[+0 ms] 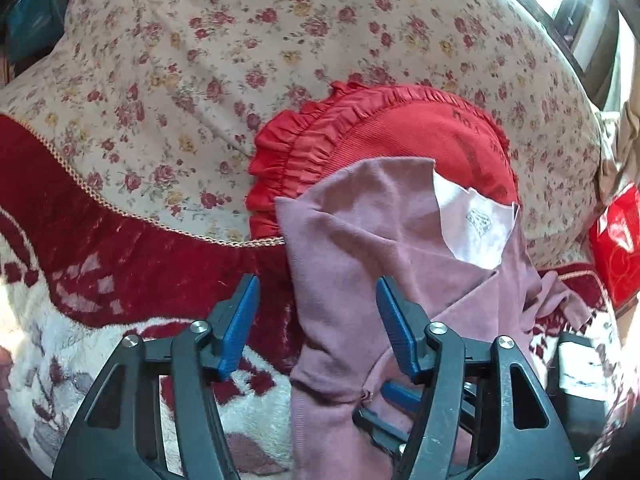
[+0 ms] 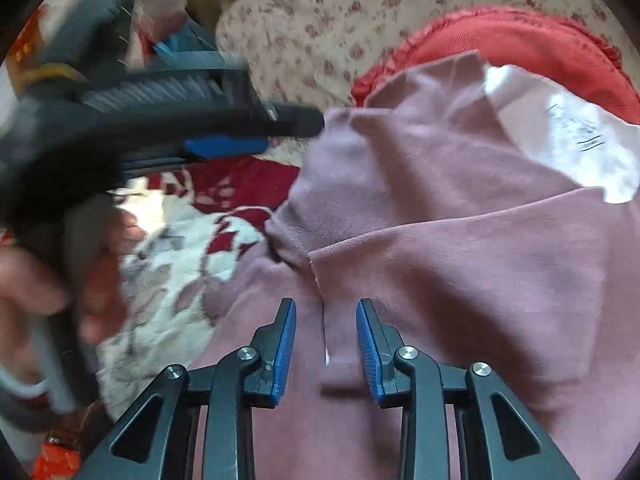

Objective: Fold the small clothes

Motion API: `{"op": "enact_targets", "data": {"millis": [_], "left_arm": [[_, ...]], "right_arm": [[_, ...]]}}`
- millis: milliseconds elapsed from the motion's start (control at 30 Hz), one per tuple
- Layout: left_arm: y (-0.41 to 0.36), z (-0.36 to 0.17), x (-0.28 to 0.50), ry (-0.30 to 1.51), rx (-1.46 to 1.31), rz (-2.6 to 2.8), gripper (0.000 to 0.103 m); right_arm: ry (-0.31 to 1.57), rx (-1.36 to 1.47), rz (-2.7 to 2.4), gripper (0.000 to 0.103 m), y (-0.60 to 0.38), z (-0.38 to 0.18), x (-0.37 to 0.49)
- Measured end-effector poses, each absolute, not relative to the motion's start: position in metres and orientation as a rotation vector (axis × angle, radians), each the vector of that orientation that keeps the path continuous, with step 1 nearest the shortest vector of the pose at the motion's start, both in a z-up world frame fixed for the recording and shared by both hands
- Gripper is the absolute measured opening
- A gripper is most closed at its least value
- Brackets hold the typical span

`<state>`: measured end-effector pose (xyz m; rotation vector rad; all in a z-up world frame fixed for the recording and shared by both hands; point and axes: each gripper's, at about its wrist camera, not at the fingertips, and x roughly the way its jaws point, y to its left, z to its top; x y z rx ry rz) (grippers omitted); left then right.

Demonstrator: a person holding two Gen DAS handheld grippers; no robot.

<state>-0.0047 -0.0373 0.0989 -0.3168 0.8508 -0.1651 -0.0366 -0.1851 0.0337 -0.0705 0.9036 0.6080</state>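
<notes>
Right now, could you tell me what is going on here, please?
A person is folding a mauve garment on a red and white blanket, holding a gripper in each hand. The left gripper is open at the garment's left edge. The right gripper is over the folded cloth with its jaws apart and nothing pinched. A white label shows, and a red frilled cushion lies behind.

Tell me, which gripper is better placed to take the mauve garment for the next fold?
Probably the right gripper: its open jaws straddle a fold edge of the mauve garment. The left gripper is open too, mostly over the blanket at the garment's side.
</notes>
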Motion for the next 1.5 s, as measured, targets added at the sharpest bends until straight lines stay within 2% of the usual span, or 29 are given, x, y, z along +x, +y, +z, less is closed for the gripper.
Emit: {"op": "enact_targets", "data": {"millis": [67, 100, 133, 167, 400, 500, 700, 767, 933, 967, 1000, 1067, 1167, 1267, 1400, 1500], "left_arm": [[-0.035, 0.097, -0.004, 0.856, -0.330, -0.164, 0.061], [-0.035, 0.097, -0.004, 0.859, -0.332, -0.163, 0.061], [-0.035, 0.096, -0.005, 0.862, -0.332, -0.163, 0.061], [-0.035, 0.096, -0.005, 0.864, -0.331, -0.165, 0.061], [-0.052, 0.103, -0.007, 0.841, -0.312, -0.179, 0.061], [-0.056, 0.102, -0.004, 0.846, -0.335, -0.175, 0.061], [-0.055, 0.101, -0.006, 0.866, -0.309, -0.158, 0.061], [-0.053, 0.100, -0.006, 0.866, -0.296, -0.154, 0.061], [-0.048, 0.092, -0.002, 0.884, -0.341, -0.145, 0.061], [-0.049, 0.091, -0.002, 0.888, -0.346, -0.148, 0.061], [-0.049, 0.090, -0.003, 0.891, -0.344, -0.149, 0.061], [-0.051, 0.090, -0.005, 0.893, -0.327, -0.150, 0.061], [-0.052, 0.091, -0.006, 0.892, -0.318, -0.151, 0.061], [-0.054, 0.095, -0.005, 0.883, -0.324, -0.155, 0.061], [-0.063, 0.099, -0.001, 0.874, -0.321, -0.161, 0.061], [-0.073, 0.095, 0.005, 0.884, -0.314, -0.155, 0.061]], "right_arm": [[0.904, -0.037, 0.589, 0.027, -0.188, 0.031, -0.034], [0.907, -0.009, 0.589, 0.021, -0.192, 0.032, -0.032], [0.918, 0.028, 0.596, 0.002, -0.200, 0.035, -0.031], [0.919, 0.095, 0.614, 0.000, -0.215, 0.041, -0.031], [0.756, 0.234, 0.508, 0.000, -0.340, 0.109, -0.049], [0.758, 0.177, 0.519, 0.000, -0.332, 0.115, -0.053], [0.894, -0.024, 0.661, 0.010, -0.236, 0.067, -0.063], [0.950, -0.086, 0.689, 0.023, -0.214, 0.047, -0.063], [0.942, -0.155, 0.645, 0.041, -0.193, 0.028, -0.059], [0.945, -0.178, 0.636, 0.041, -0.191, 0.026, -0.056], [0.945, -0.180, 0.630, 0.039, -0.190, 0.027, -0.056], [0.947, -0.166, 0.597, 0.005, -0.195, 0.030, -0.050], [0.937, 0.018, 0.625, 0.005, -0.236, 0.045, -0.044], [0.812, 0.157, 0.594, 0.005, -0.294, 0.085, -0.048], [0.701, 0.245, 0.406, 0.005, -0.372, 0.116, -0.047], [0.711, 0.250, 0.191, 0.005, -0.426, 0.113, -0.038]]}}
